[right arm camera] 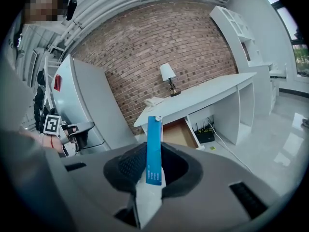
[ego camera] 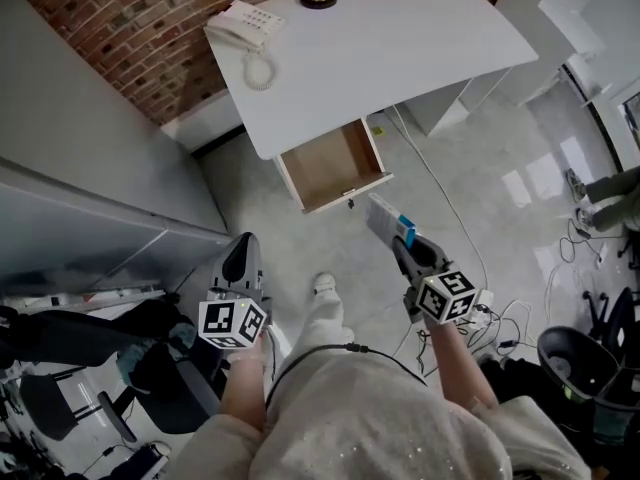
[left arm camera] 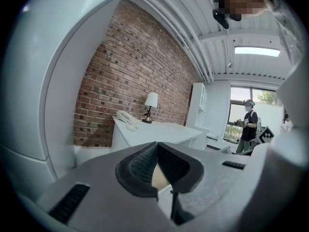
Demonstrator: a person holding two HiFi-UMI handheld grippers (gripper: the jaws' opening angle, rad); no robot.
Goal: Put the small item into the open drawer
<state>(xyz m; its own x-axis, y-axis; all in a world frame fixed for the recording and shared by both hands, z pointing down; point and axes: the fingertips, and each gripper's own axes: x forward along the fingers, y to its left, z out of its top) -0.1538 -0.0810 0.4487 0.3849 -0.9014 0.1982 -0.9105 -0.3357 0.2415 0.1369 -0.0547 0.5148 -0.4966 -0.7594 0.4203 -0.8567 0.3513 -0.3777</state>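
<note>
Your head camera looks steeply down from well above. It takes in the floor, the worktop (ego camera: 400, 38) with its open drawer (ego camera: 335, 163), and, near the bottom edge, the left tongs (ego camera: 242, 246) and right tongs (ego camera: 403, 251). The left gripper view rides low on its tongs and faces almost level toward the brick wall (left arm camera: 135, 71), with the worktop well off. The right gripper view faces the worktop's front and the drawer, with the small item (right arm camera: 154, 149) close before its lens. All three views share the worktop, the lamp (right arm camera: 167, 74) and the wall.
</note>
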